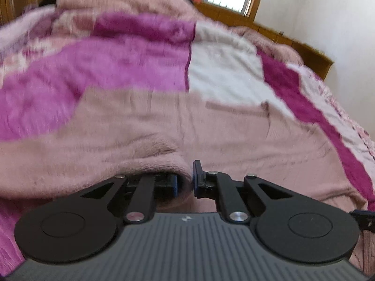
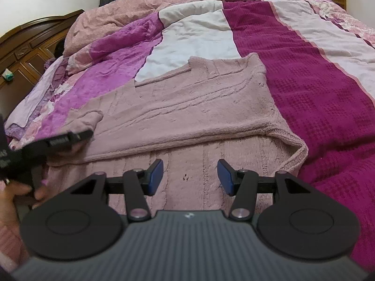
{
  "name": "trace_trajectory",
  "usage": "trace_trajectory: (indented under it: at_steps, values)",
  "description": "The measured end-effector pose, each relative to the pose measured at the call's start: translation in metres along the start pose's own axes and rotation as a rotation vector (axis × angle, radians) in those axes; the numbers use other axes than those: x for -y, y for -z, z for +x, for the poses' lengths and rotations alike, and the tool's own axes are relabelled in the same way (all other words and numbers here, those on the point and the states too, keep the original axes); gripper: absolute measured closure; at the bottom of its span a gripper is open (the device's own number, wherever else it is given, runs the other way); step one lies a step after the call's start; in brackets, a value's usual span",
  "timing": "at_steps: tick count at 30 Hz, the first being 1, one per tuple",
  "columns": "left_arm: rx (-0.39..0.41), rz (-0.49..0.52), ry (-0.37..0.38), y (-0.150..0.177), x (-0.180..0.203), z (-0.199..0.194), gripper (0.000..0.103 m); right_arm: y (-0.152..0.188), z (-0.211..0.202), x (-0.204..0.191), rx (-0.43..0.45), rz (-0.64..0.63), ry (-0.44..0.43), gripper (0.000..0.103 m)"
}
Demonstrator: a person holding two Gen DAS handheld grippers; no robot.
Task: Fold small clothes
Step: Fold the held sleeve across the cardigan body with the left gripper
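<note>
A pink knitted sweater (image 2: pixel 187 107) lies flat on the bed, its hem nearest the right wrist camera. My right gripper (image 2: pixel 189 178) hovers open just over that hem, with nothing between its blue pads. My left gripper (image 1: pixel 185 182) is shut on a fold of the sweater's sleeve (image 1: pixel 150 154), and the fabric fills the narrow gap between its jaws. In the right wrist view the left gripper (image 2: pixel 82 135) sits at the sweater's left side, with the sleeve end (image 2: pixel 86 117) doubled over onto the body. The left wrist view is blurred.
The bedspread has a magenta band (image 2: pixel 304 82) right of the sweater and a white patch (image 2: pixel 194 39) beyond it. A crumpled pink duvet (image 2: pixel 129 7) lies at the back and a wooden headboard (image 2: pixel 30 44) at the left. A person's hand (image 2: pixel 14 194) holds the left gripper.
</note>
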State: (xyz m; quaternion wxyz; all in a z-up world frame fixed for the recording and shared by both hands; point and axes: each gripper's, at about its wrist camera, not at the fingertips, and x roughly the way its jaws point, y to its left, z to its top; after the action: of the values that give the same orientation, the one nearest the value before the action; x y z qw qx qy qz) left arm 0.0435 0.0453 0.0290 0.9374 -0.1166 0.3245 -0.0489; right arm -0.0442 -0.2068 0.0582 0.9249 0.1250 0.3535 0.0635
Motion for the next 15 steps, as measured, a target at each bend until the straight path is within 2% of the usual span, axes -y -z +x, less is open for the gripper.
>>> trace_trajectory:
  at_steps: [3,6,8,10,15]
  values:
    - [-0.008,-0.049,0.016,0.002,-0.01,-0.003,0.083,0.001,0.0,-0.001,0.004,0.006,-0.003,0.05]
    - [-0.026,-0.096,0.039,-0.001,-0.018,-0.018,0.064,0.001,0.0,-0.001,0.006,0.008,-0.007,0.05]
    - [-0.011,-0.124,0.033,-0.005,-0.022,-0.033,0.048,0.002,0.001,-0.001,0.006,0.009,-0.007,0.05]
    - [0.017,-0.158,0.011,-0.007,-0.028,-0.051,0.04,0.002,0.002,-0.001,0.003,0.01,-0.005,0.05]
    - [0.056,-0.292,-0.046,-0.006,-0.055,-0.081,0.038,0.003,0.006,-0.004,-0.005,0.006,-0.012,0.05]
